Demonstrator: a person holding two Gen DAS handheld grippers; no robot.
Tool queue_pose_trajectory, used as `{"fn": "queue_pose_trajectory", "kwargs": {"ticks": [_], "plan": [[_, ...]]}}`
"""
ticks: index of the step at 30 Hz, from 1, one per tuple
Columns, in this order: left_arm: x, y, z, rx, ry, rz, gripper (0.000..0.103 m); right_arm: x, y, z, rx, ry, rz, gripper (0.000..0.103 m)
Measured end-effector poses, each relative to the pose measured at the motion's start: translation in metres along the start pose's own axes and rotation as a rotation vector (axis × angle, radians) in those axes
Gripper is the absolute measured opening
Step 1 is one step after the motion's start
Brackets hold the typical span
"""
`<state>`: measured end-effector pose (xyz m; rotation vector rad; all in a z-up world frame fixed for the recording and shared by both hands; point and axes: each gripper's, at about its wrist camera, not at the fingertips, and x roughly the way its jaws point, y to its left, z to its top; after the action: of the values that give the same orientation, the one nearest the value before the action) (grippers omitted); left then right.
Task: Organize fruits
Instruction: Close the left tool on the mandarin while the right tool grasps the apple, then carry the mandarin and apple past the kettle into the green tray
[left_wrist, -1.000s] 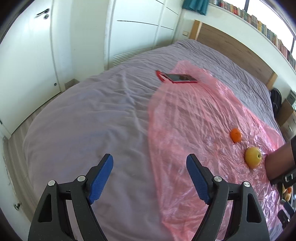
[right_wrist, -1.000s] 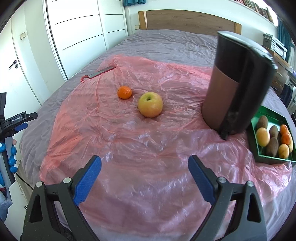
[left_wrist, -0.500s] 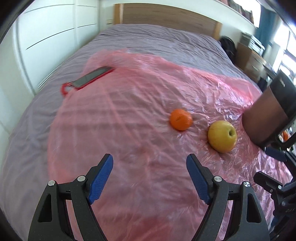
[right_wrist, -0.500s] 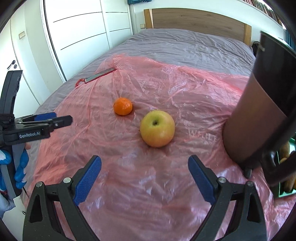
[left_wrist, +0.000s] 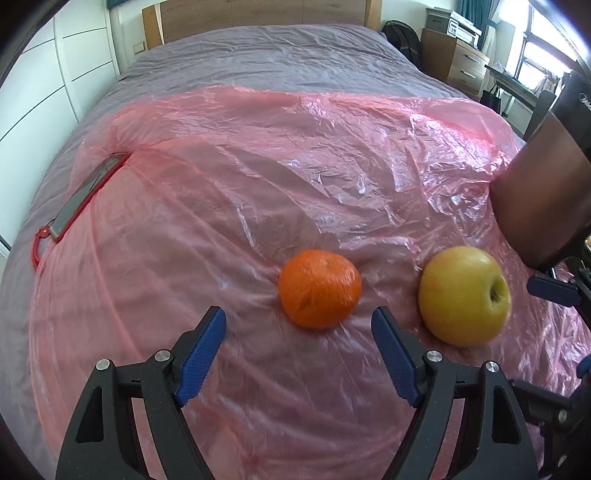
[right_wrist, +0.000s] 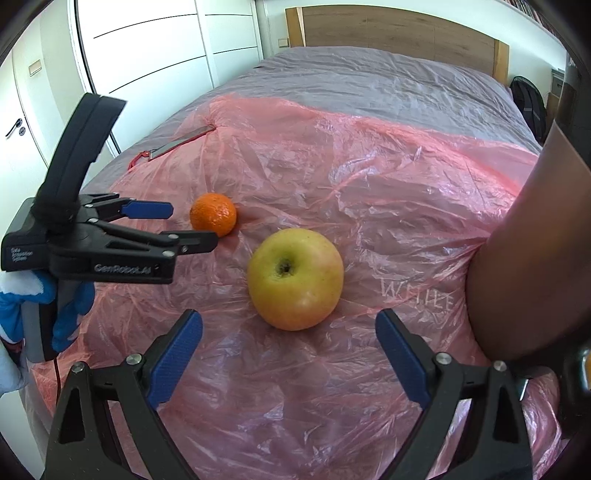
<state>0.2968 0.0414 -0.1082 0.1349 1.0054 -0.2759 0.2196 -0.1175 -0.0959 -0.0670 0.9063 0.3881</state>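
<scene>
Right wrist view: nothing is sorted yet. The apple and, far left of it, the mandarin lie loose on pink plastic sheet over a grey bed. Right gripper and left gripper are spread, grasping nothing.

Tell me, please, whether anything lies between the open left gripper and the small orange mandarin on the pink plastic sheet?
Nothing visible does: the left gripper faces the small orange mandarin across bare pink plastic sheet; the yellow-green apple sits off to its right.
</scene>
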Motion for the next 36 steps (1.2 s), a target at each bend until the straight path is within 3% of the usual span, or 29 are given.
{"fn": "queue_pose_trajectory", "kwargs": {"ticks": [12,22,36], "plan": [[0.022,-0.004,0.009,0.052,0.014,0.002,0.063,0.033,0.003,0.020,-0.003,0.017,-0.011,0.103],[0.023,-0.011,0.007,0.078,0.014,-0.015,0.041,0.058,0.000,0.022,0.022,0.085,-0.021,0.103],[0.012,-0.004,0.010,0.018,-0.007,-0.045,0.040,0.060,-0.021,0.026,0.115,0.115,0.078,0.103]]}}
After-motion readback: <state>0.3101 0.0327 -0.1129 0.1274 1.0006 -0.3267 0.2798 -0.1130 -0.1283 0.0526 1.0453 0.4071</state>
